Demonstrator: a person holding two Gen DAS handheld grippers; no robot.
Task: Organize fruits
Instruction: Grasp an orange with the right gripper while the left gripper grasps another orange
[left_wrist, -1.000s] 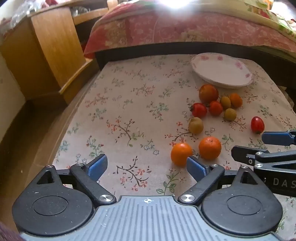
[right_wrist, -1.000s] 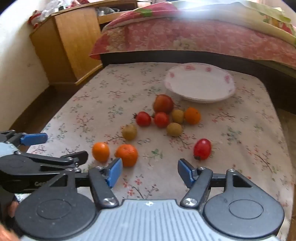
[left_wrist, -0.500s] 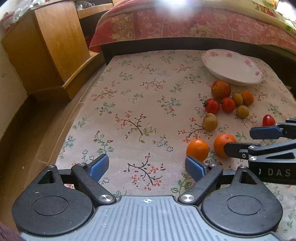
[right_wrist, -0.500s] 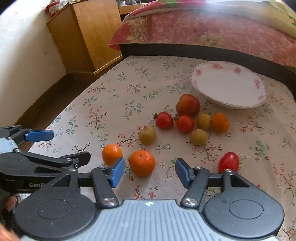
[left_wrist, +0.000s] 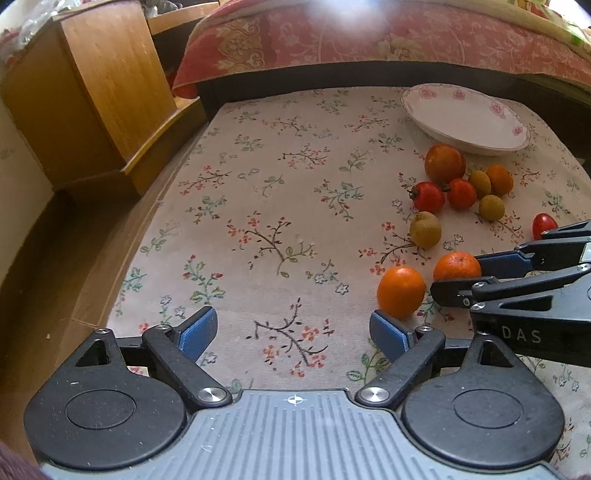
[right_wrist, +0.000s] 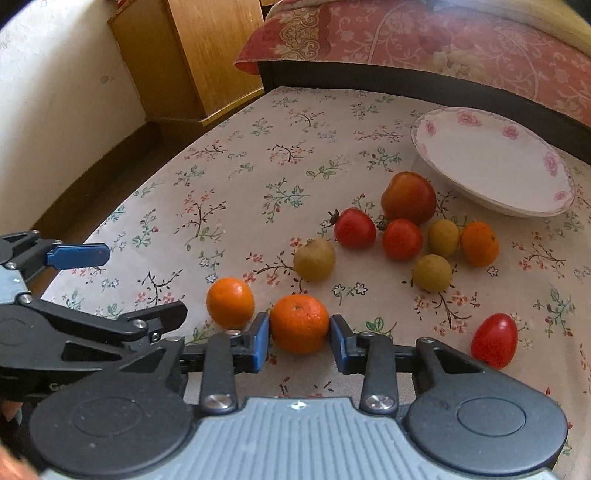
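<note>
Right claw (right_wrist: 299, 338) angled down — jaws just closed, pads touching orange (right_wrist: 299, 323).

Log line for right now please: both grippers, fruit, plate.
right gripper: jaws just closing, pads on near orange | left gripper: open, nothing between | plate: no fruit | other fruit on cloth

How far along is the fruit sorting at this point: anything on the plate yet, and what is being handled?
Nothing looks done: the plate holds no fruit. In hand: the right gripper has just been closing, its pads now against the nearer orange, which sits on the tablecloth. The left gripper is open on nothing. Left: the other orange, the tomatoes and the small yellow-brown fruits, all on the cloth.
</note>
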